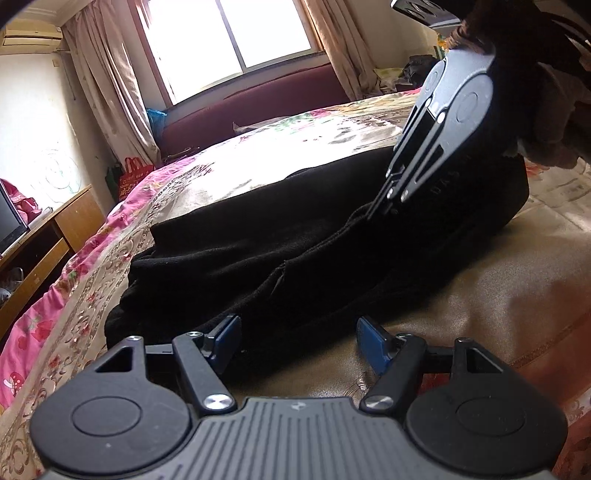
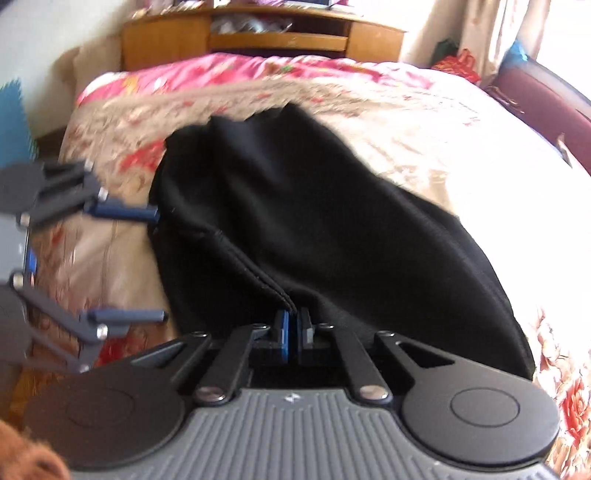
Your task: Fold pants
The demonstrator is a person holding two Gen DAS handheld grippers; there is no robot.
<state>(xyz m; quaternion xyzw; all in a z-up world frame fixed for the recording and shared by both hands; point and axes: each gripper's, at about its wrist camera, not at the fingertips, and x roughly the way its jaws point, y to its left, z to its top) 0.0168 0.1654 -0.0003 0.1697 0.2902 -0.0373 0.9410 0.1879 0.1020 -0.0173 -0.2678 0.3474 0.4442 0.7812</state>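
Two grippers, one garment. Black pants [image 2: 314,229] lie bunched on the floral bedspread [image 2: 461,155], running lengthwise away from the right wrist camera toward the foot of the bed.

Right gripper [image 2: 294,332]: blue pads pressed together, a seamed edge of the black cloth running right into them. Looks pinched, though the fabric at the pads is dark and hard to separate. From the left wrist view the same gripper [image 1: 380,210] tips steeply down with its closed tips at a ridge of the pants.

Left gripper [image 1: 297,341]: jaws wide apart, nothing between the pads. One blue finger [image 1: 225,339] overlaps the near edge of the pants; the other sits over bare bedspread. In the right wrist view it stands beside the left edge of the cloth, holding nothing.

Step in hand, as I judge it: securing the pants for a fold, one side caught, the other not yet. No tidy crease shows, so the task seems early.

Next move would call for the left gripper to settle over its near edge and close on it, matching the right's hold, before any lift. Thick layered cloth may slip out of a shallow pinch.

Count: one pair of pants, two grippers, four blue pads, one bedspread, one wooden cabinet [image 2: 266,33] beyond the bed.
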